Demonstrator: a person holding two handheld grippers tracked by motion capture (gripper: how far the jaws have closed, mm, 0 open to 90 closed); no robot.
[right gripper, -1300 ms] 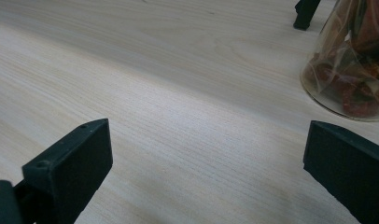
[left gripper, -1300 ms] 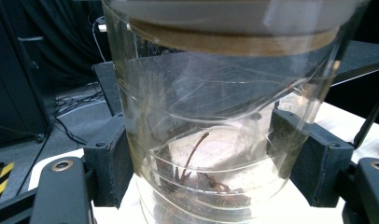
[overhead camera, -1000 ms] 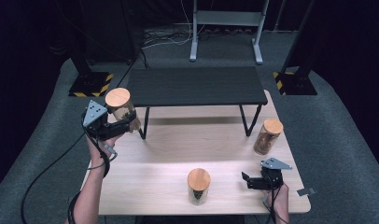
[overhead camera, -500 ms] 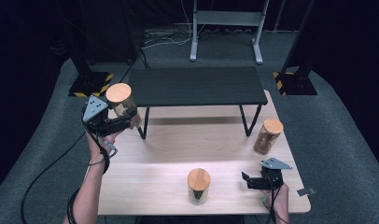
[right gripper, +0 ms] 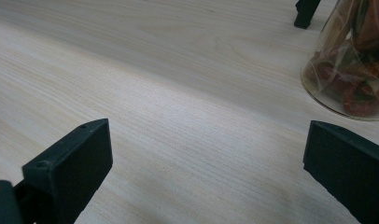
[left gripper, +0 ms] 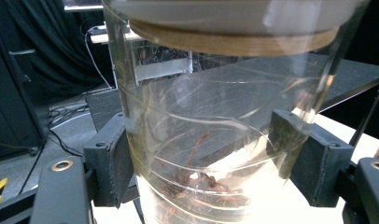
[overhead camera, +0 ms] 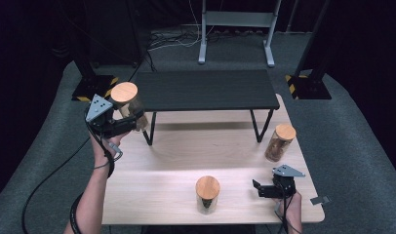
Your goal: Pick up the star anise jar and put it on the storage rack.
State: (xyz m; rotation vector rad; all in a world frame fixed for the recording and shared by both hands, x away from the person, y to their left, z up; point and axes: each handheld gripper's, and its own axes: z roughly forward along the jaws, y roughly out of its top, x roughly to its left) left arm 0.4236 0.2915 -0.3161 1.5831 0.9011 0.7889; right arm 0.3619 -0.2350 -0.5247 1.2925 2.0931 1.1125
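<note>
My left gripper (overhead camera: 135,120) is shut on a clear glass jar (overhead camera: 128,105) with a round wooden lid, held in the air off the table's left side, by the left end of the black shelf. In the left gripper view both pads press the jar's (left gripper: 215,140) sides, and brownish dried bits lie at its bottom. Low at the front right of the wooden table (overhead camera: 186,146), my right gripper (overhead camera: 258,187) is open, with bare wood between its jaws (right gripper: 211,163).
A low black shelf (overhead camera: 206,90) spans the table's back. A second lidded jar (overhead camera: 207,192) stands front centre, left of my right gripper. A third jar (overhead camera: 279,141), (right gripper: 351,60), holds dried pieces by the shelf's right leg. A small grey piece (overhead camera: 321,200) lies at the front right corner.
The left hand has lifted the jar slightly higher beside the shelf. The right gripper has stayed where it was.
</note>
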